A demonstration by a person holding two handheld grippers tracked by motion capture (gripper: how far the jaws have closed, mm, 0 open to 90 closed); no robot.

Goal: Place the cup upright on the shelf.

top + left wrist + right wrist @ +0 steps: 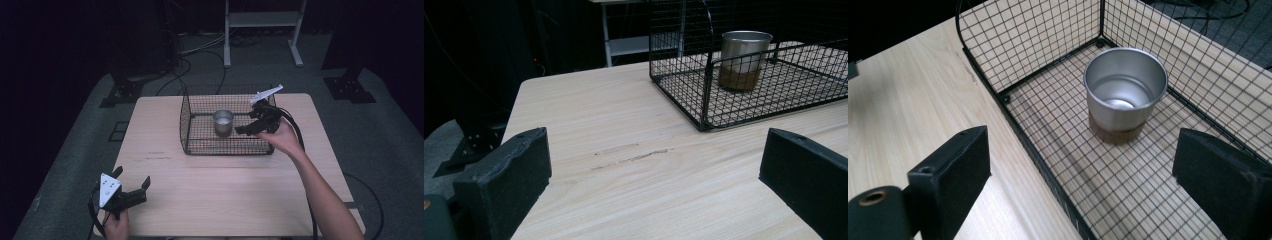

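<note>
The metal cup (pixel 223 121) stands upright in the wire basket (pixel 200 148) at centre frame, its base half-veiled by mesh. The right gripper (pixel 240 131) hovers beside it, jaws apart, empty. Lower left, the left gripper (pixel 133 183) gapes wide over bare table (pixel 225 195).

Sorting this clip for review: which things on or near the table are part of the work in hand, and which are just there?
In the job:
- metal cup, upright in the basket
- wire basket holding it
- right gripper, jaws open, reaching toward the cup

Just there:
- left gripper, open, idle at the table's near corner
- white frame on the floor behind
- floor cables
</note>
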